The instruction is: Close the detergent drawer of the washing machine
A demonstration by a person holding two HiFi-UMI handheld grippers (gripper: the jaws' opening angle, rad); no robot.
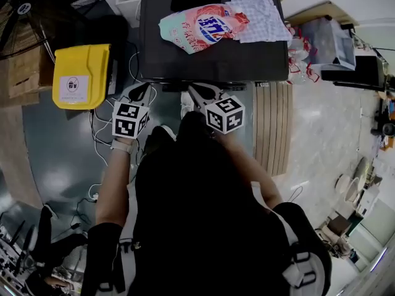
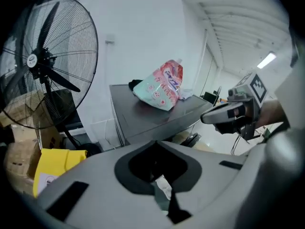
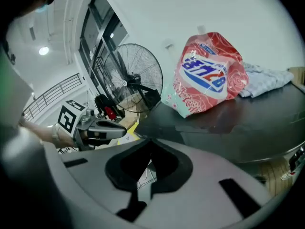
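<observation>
Detergent drawer cannot be told apart from the front face of the washing machine (image 1: 210,60). In the head view only a narrow dark strip shows under the front edge of the flat, dark, faintly glossy top, and whether anything stands out from it cannot be told. The left gripper (image 1: 141,92) and the right gripper (image 1: 200,96) hang side by side just in front of that edge, apart from it, each carrying a white cube printed with black square markers. Both are made of smooth matte grey plastic. In each gripper view the two jaws meet at their tips, leaving only a dark, rounded, teardrop-shaped hollow behind the seam, so both are fully closed with nothing between them. On the machine's top lies a plump detergent bag (image 1: 203,26) of shiny, crinkled film, pink and mint with blue lettering. It leans against a crumpled pale cloth (image 1: 256,11) with a fine printed pattern. To the left, on the smooth grey floor (image 1: 55,159), stands a boxy yellow plastic container (image 1: 82,76) with a white label, and thin cables (image 1: 99,128) trail beside it. Behind it is a round fan (image 2: 45,61) with a black wire cage. A ribbed, pale wooden panel (image 1: 271,128) lies to the right of the machine.
</observation>
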